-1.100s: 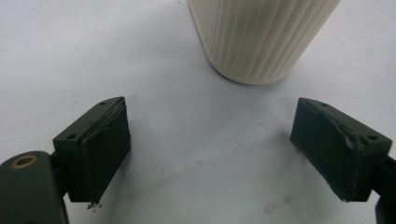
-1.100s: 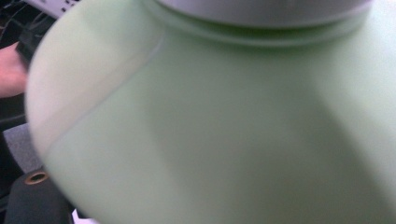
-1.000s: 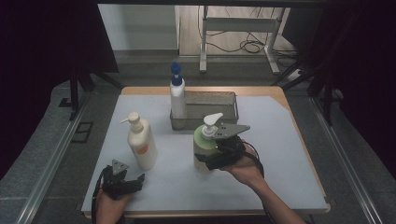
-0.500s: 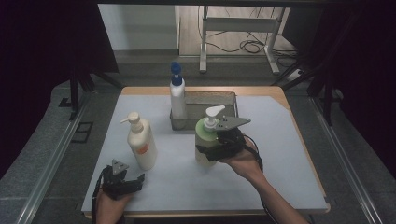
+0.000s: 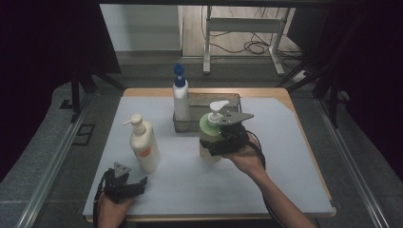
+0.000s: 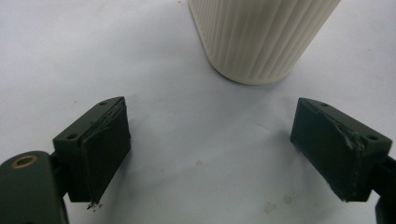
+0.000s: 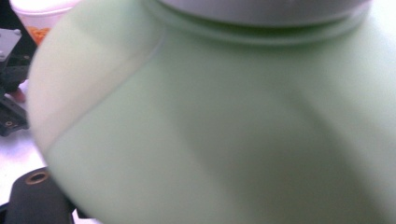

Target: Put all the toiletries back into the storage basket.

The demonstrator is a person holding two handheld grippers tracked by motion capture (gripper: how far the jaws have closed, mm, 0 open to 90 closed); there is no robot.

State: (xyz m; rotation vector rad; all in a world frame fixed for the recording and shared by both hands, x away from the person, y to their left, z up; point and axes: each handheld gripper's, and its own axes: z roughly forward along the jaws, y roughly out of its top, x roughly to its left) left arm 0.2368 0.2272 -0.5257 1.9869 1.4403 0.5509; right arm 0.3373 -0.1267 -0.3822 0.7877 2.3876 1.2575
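Left claw: the left claw (image 5: 138, 183) rests low at the near edge of the tabletop (image 5: 285, 190), held in a hand (image 5: 111, 209). In the left gripper view its two black jaws stand spread wide with bare white tabletop between them. It holds nothing and touches no bottle.
Cream bottle: the cream bottle (image 5: 144, 145) stands upright just past the left claw, close to it but apart. It has a white pump on top and an orange mark on its side. Its ribbed base (image 6: 261, 37) shows ahead of the jaws in the left gripper view.
Right claw: the right claw (image 5: 216, 145) is wrapped around the green bottle (image 5: 209, 135) and pinches its body. The jaws are wide because the bottle is fat.
Green bottle: it is upright in the right claw, near the middle of the tabletop, just in front of the metal basket (image 5: 233, 102). Whether its base touches the tabletop cannot be told.
Blue-top bottle: the white bottle with a blue pump (image 5: 180, 97) stands upright at the left end of the basket, farthest away.
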